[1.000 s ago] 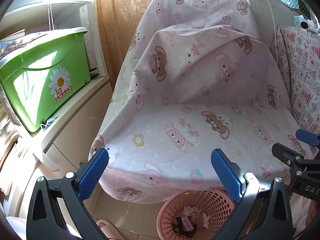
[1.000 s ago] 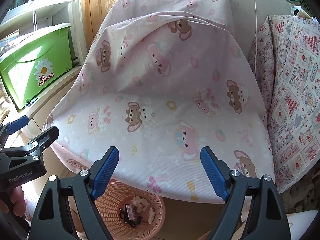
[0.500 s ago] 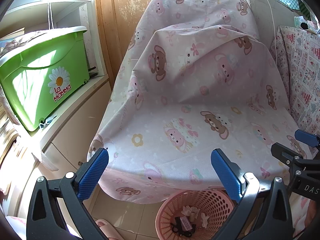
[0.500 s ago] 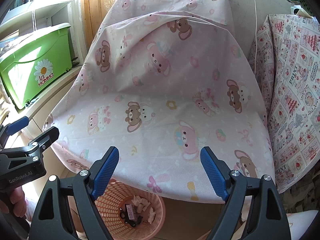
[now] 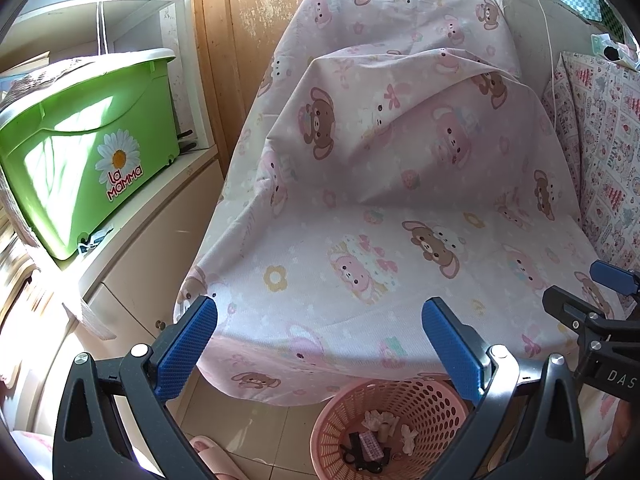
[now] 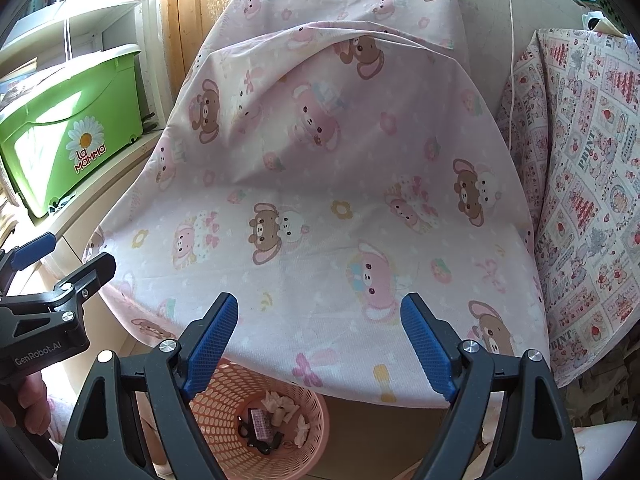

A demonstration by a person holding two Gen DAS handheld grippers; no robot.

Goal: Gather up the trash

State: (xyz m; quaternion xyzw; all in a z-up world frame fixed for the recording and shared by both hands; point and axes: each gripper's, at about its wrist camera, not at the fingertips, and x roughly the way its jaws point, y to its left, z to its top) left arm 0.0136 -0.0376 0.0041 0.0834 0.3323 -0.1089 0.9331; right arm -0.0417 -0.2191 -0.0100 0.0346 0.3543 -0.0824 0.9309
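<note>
One chair (image 5: 400,200) draped in a pink cartoon sheet. One green bin (image 5: 88,148) on the shelf beside it. One pink basket (image 5: 394,426) below its front edge holds several scraps of trash (image 5: 380,436). Left gripper (image 5: 320,352) and right gripper (image 6: 320,344): jaws wide, empty.

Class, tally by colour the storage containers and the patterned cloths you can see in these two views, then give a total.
Green: 1, the bin on the shelf.
Pink: 2, the basket on the floor and the bear cloth over the chair.
White with red print: 1, the cloth at right.
Total: 4
</note>
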